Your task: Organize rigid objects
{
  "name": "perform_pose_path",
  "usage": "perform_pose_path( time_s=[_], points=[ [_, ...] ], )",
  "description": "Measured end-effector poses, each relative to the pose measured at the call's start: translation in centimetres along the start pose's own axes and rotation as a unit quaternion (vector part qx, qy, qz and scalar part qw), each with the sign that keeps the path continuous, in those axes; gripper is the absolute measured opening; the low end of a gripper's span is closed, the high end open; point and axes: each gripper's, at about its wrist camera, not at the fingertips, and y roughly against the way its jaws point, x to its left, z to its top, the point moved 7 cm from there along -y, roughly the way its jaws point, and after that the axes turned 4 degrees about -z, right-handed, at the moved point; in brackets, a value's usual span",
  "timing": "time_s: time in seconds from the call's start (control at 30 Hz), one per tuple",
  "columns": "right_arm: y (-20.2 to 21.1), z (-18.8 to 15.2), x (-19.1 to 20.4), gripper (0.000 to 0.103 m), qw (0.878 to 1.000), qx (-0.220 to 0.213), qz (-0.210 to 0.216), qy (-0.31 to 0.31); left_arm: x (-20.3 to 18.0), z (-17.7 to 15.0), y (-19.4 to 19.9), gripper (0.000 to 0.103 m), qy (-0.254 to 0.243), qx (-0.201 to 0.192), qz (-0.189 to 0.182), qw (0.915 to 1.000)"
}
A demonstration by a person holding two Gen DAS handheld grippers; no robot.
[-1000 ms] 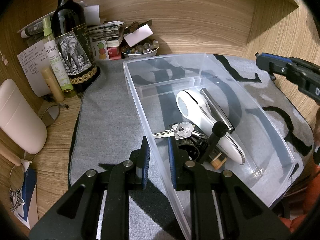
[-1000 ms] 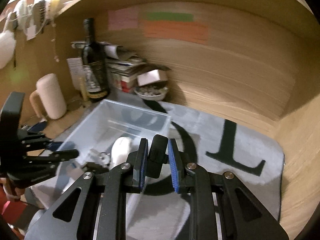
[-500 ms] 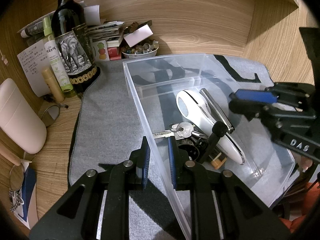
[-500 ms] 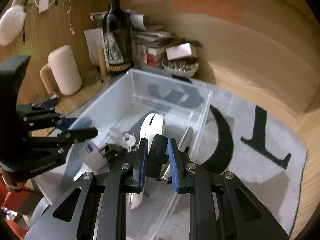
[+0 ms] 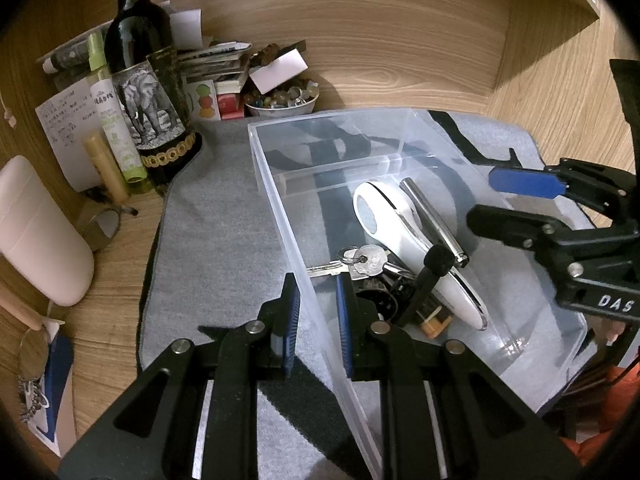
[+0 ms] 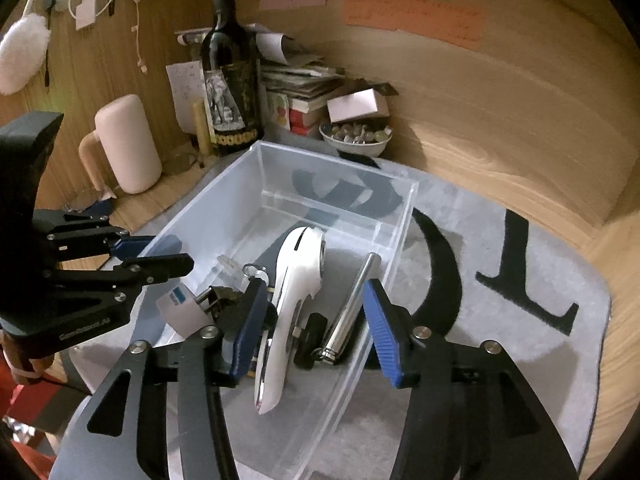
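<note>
**Release over the bin: risks at this point**

Left gripper (image 5: 316,312) is clenched on the near wall of the clear plastic bin (image 5: 276,200), one pad outside, one inside, steadying it on the grey mat (image 5: 208,216) that covers the desk. Right gripper (image 6: 316,320) hangs above the bin; its jaws have just been opening and now stand apart with nothing pressed between the pads. Directly below them, in the bin, lies a small black knobbed piece (image 6: 310,338); it looks dropped, not held.

Bin contents: white handheld tool (image 6: 292,300), metal rod (image 6: 350,308), key bunch (image 5: 362,262), a small card (image 6: 180,308), all crowded at the near end.

Risks, as judged:
- The right gripper's outer finger sits close over the bin's right wall; withdrawing sideways could catch the rim and tilt the bin against the left hold.
- The black piece leans on the tool and may roll under it.
- The wine bottle (image 5: 148,92) stands near the bin's far corner; a shoved bin could knock it.
</note>
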Motion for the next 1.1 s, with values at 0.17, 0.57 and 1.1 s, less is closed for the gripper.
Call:
perform_pose_path(
  time_s=[0.17, 0.57, 1.1],
  points=[
    [0.6, -0.1, -0.2, 0.047, 1.0, -0.005, 0.005, -0.01, 0.0, 0.2, 0.5, 0.017, 0.002, -0.003, 0.001, 1.0],
    [3.3, -0.5, -0.6, 0.068, 0.999, -0.034, 0.004, -0.022, -1.0, 1.0, 3.1, 0.036, -0.007, -0.034, 0.007, 0.9994],
    [6.8, -1.9, -0.7, 0.082, 0.997, -0.071, -0.006, -0.029, -3.1, 0.3, 6.7, 0.07, -0.002, -0.086, 0.002, 0.9963]
  ],
)
